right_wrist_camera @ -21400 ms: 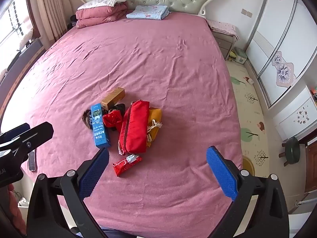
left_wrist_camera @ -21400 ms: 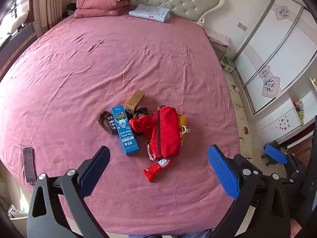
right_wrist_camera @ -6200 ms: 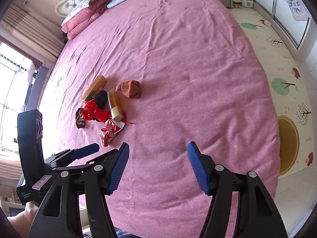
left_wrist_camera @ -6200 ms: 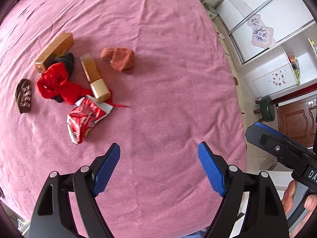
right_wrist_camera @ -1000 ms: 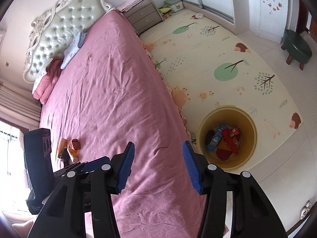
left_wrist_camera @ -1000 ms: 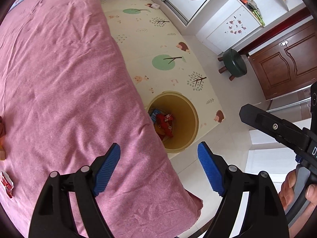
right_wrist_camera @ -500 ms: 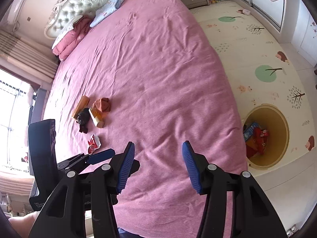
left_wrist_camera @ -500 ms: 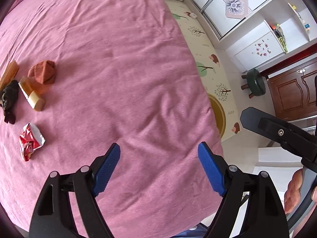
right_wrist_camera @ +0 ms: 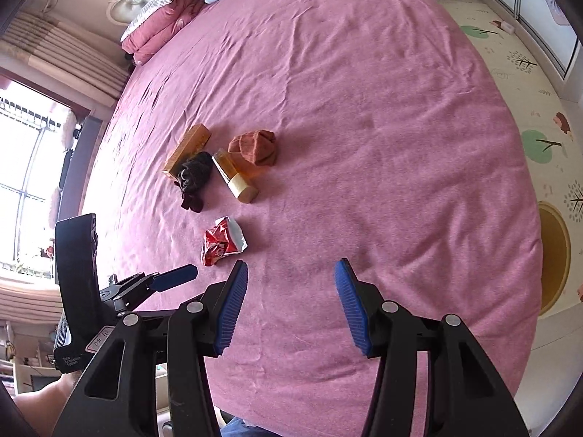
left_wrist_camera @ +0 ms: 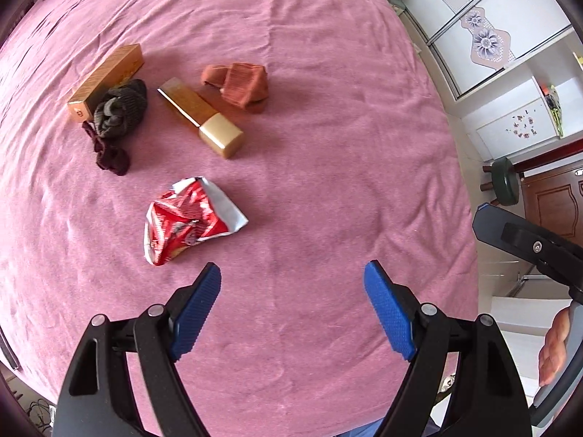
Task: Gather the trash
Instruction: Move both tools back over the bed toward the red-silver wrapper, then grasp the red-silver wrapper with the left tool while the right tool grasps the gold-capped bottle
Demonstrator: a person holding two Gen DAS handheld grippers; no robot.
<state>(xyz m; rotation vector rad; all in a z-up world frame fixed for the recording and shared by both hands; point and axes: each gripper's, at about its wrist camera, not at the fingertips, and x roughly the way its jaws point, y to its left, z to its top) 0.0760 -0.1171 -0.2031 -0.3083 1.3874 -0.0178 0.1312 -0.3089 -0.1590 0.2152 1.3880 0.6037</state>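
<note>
A wide bed under a wrinkled pink sheet [right_wrist_camera: 364,109] fills the frame; a sunlit barred window [right_wrist_camera: 22,189] is seen at left, a cream tree-printed floor mat [right_wrist_camera: 528,83] at right.

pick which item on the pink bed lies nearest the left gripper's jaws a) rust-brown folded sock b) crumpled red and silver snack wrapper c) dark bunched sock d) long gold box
B: the crumpled red and silver snack wrapper lies just beyond the left gripper, with the other items farther up the pink bed.

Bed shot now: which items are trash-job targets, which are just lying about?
Likely job:
crumpled red wrapper
two gold boxes
yellow bin on the floor

Likely just there:
rust cloth
dark socks
pillows
green stool

Both grippers open, empty.
</note>
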